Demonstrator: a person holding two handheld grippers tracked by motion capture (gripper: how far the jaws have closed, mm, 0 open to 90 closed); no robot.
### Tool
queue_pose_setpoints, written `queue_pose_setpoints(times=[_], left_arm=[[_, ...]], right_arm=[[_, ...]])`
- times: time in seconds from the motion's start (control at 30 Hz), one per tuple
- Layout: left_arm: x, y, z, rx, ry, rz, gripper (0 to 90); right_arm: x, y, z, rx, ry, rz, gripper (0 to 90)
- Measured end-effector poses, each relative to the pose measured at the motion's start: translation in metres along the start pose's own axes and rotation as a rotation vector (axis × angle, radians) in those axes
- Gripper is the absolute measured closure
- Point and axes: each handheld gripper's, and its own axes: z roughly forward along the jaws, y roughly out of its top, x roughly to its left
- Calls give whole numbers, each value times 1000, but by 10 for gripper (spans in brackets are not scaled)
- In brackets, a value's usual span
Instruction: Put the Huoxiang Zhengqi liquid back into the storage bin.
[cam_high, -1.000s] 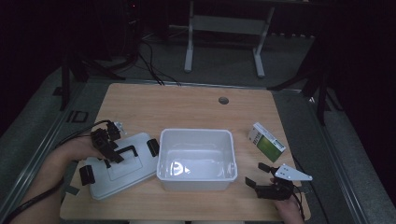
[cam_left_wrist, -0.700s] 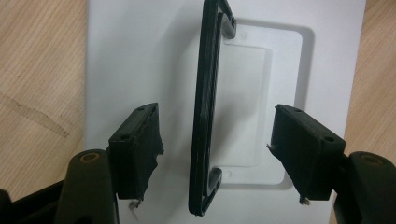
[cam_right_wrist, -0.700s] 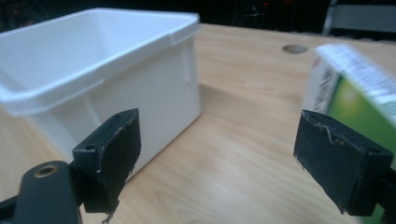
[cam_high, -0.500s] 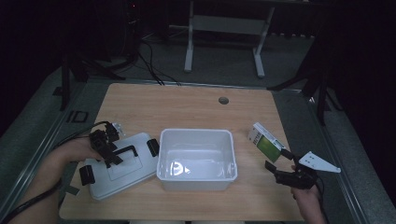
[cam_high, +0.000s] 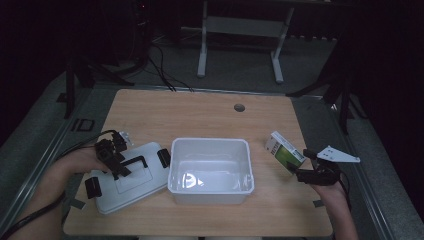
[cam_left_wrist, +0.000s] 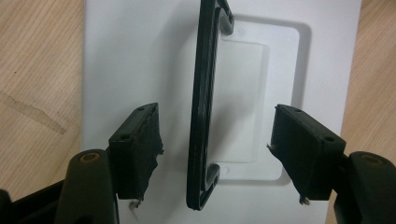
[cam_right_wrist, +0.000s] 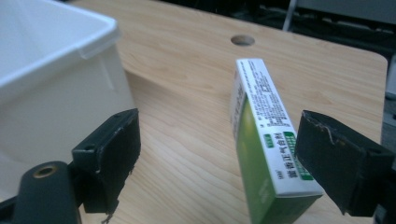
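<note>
A white lid (cam_high: 131, 186) with a black handle (cam_high: 136, 161) lies flat at the table's left, beside an open white bin (cam_high: 210, 142). My left gripper (cam_high: 115, 160) hovers over the lid. In the left gripper view its jaws stand open (cam_left_wrist: 215, 135) on either side of the handle (cam_left_wrist: 203, 93), with the pads clear of it. A green and white carton (cam_high: 284, 154) stands on edge right of the bin. My right gripper (cam_high: 305, 175) is open just in front of the carton. In the right gripper view the carton (cam_right_wrist: 261, 135) lies between the jaws (cam_right_wrist: 219, 154), close to the right one.
The wooden table (cam_high: 200, 115) has a cable hole (cam_high: 239, 107) near its far edge. The bin's wall (cam_right_wrist: 56, 93) stands close to my right gripper's left jaw. A metal stand (cam_high: 240, 25) and cables are on the floor beyond the table.
My right gripper has risen from the table's front edge and moved away from the person, up to the carton. The left gripper and the lid have stayed still.
</note>
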Motion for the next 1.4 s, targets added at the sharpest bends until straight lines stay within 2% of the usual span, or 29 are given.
queue_pose_setpoints(times=[0.33, 0.5, 0.7, 0.87, 1.23, 1.4], left_arm=[[0, 0, -1, -4, 7, 4, 332], [0, 1, -2, 1, 4, 4, 332], [-1, 2, 0, 10, -1, 6, 331], [-1, 1, 2, 18, -2, 4, 331], [-1, 0, 2, 15, -13, 4, 332], [-1, 1, 4, 28, -13, 6, 331]], right_arm=[[-23, 11, 18, 91, -1, 5, 222], [-32, 17, 26, 165, 14, -12, 282], [-35, 23, 37, 265, 25, -34, 311], [-37, 27, 44, 309, 39, -39, 319], [-44, 37, 55, 418, 15, -38, 352], [-45, 43, 60, 477, 35, -43, 352]])
